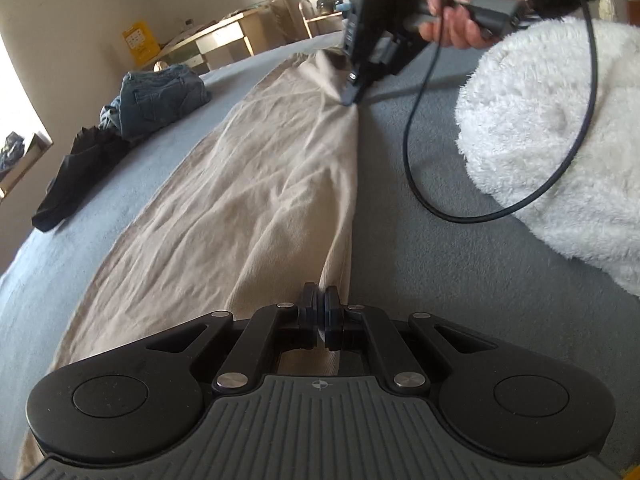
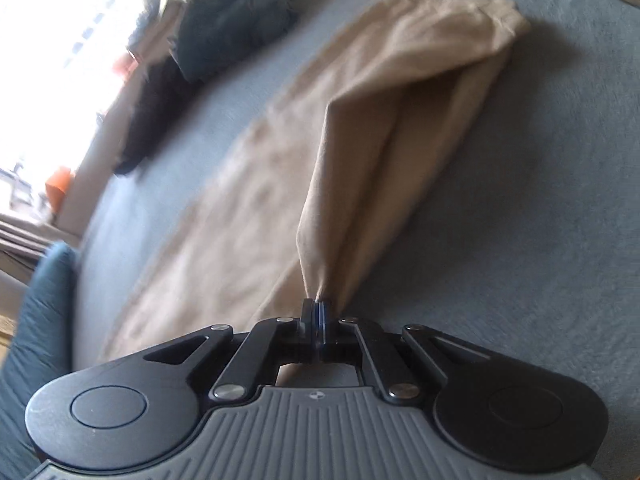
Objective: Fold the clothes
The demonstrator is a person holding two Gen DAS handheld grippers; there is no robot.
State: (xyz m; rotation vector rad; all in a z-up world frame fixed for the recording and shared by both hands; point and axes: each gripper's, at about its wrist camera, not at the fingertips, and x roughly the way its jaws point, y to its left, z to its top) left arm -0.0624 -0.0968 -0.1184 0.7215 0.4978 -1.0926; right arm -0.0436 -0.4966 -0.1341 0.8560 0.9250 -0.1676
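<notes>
A beige garment (image 1: 240, 208) lies stretched lengthwise on the grey-blue bed cover (image 1: 460, 280). In the left wrist view my left gripper (image 1: 320, 304) is shut on the garment's near right edge, fingers pressed together over the cloth. At the far end a hand (image 1: 460, 12) holds my right gripper (image 1: 352, 94), which pinches the same edge and pulls it into a small peak. In the right wrist view the right gripper (image 2: 318, 306) is shut on the beige garment (image 2: 360, 120), and the cloth rises from the bed to its fingertips in a taut ridge.
Folded jeans (image 1: 160, 96) and a black garment (image 1: 76, 176) lie at the left of the bed; both show blurred in the right wrist view as jeans (image 2: 236, 24) and black garment (image 2: 152, 116). A white fluffy cloth (image 1: 552, 140) lies right, a black cable (image 1: 412, 152) hanging before it.
</notes>
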